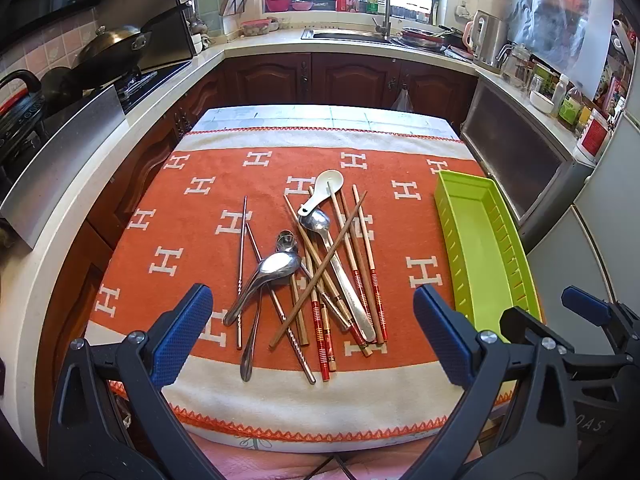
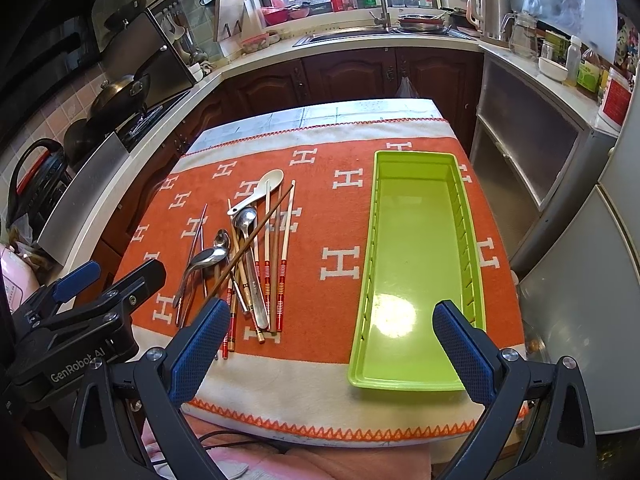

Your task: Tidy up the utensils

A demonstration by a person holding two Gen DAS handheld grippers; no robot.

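Note:
A heap of utensils [image 1: 316, 272] lies on the orange towel: wooden and metal chopsticks, steel spoons [image 1: 276, 266] and a white ceramic spoon [image 1: 324, 190]. The heap also shows in the right wrist view [image 2: 244, 260]. An empty green tray [image 2: 418, 264] lies to its right, also at the right of the left wrist view [image 1: 480, 248]. My left gripper [image 1: 312, 340] is open and empty, hovering over the near end of the heap. My right gripper [image 2: 326, 354] is open and empty, over the towel's near edge beside the tray's near end.
The towel [image 1: 200, 240] covers a small table in a kitchen. Counters with a wok [image 1: 108, 48] and stove run along the left, a sink [image 1: 348, 34] at the back, cabinets and a fridge [image 2: 600, 280] at the right.

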